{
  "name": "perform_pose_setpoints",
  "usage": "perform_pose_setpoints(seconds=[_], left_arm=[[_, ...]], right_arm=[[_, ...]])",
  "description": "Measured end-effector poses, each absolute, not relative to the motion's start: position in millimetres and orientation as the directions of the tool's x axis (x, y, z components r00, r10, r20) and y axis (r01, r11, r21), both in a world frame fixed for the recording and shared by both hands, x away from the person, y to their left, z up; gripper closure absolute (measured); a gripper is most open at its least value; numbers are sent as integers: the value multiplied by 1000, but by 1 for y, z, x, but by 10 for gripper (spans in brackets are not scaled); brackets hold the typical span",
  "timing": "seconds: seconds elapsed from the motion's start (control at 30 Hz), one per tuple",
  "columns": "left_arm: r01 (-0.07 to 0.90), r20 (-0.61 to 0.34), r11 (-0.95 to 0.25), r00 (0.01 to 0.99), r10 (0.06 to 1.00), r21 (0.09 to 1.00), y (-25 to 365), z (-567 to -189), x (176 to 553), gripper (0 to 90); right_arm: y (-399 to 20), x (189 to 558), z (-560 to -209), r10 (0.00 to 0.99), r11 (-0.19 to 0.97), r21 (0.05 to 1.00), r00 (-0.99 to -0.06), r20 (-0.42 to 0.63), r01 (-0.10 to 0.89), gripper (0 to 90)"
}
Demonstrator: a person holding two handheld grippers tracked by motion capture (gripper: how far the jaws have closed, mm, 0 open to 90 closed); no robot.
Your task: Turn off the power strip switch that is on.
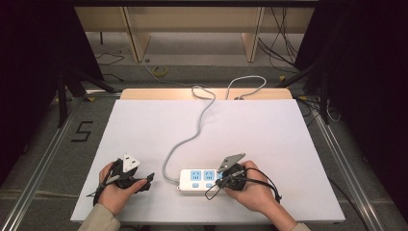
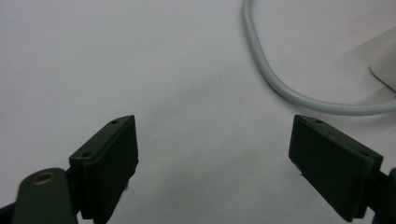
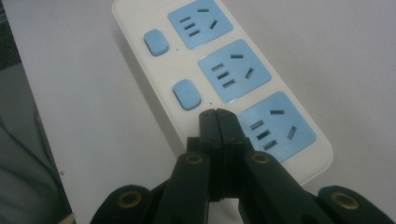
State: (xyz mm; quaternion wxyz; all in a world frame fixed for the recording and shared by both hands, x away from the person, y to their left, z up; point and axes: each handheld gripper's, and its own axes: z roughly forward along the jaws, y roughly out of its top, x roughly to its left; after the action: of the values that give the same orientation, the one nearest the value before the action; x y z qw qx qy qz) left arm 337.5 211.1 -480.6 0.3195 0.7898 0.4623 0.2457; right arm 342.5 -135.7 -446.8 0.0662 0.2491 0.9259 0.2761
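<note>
The right gripper (image 3: 217, 114) is clenched on nothing, its tips over the third switch spot of the power strip (image 3: 224, 79), which lies near the front edge of the table (image 1: 144, 130). The left gripper (image 2: 212, 154) is released, jaws wide, over bare table beside the cord (image 2: 280, 88). The strip looks light, rigid and smooth, likely to skid when pushed. Its 3 sockets suggest pinching the long sides; the stiff cord may tug back.

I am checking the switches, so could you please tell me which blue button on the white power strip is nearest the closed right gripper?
The blue button beside the middle socket; the closed right gripper points just below it, the other button lying farther.
</note>
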Motion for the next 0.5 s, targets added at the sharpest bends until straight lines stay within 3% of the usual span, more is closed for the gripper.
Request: perform_pose_setpoints(seconds=[0.5], left_arm=[[574, 94, -372, 455, 886, 730, 211, -481, 338, 155]], right_arm=[[-142, 345, -445, 520, 721, 530, -854, 14, 447, 900]])
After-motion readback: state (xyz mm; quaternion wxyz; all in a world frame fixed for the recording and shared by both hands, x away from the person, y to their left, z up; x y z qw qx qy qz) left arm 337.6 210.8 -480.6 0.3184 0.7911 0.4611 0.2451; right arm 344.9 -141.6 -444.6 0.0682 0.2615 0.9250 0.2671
